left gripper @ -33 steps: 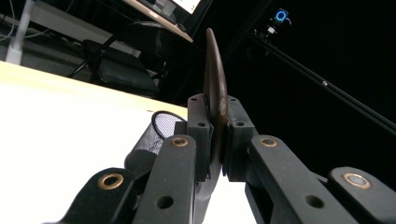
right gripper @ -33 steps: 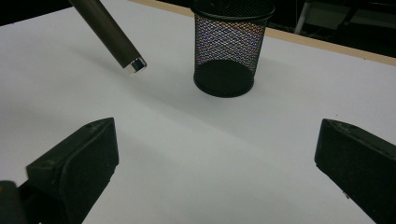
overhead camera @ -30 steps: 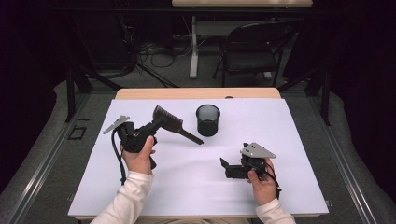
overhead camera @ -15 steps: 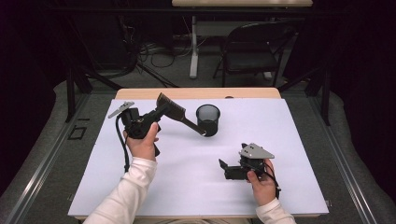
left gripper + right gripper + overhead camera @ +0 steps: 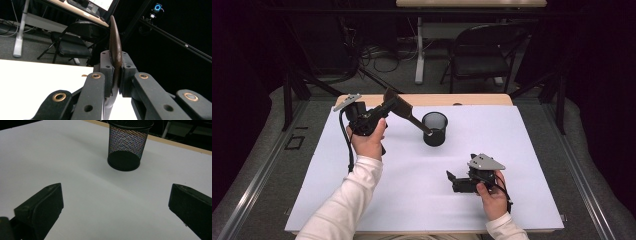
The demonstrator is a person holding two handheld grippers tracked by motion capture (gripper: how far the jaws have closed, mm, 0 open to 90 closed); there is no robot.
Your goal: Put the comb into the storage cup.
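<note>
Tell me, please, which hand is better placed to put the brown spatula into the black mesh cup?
Left. Its tool is already shut on the spatula, whose tip sits at the mesh cup rim. The right tool rests open on the table, apart from the cup.

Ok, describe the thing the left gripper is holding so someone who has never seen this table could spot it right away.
Start at the white table and find the black mesh cup standing near its far edge. Just left of the cup, the left gripper is raised off the table, shut on a brown spatula. It is the one brown thing here, flat-bladed, with its dark handle slanting down to the cup's rim.
</note>
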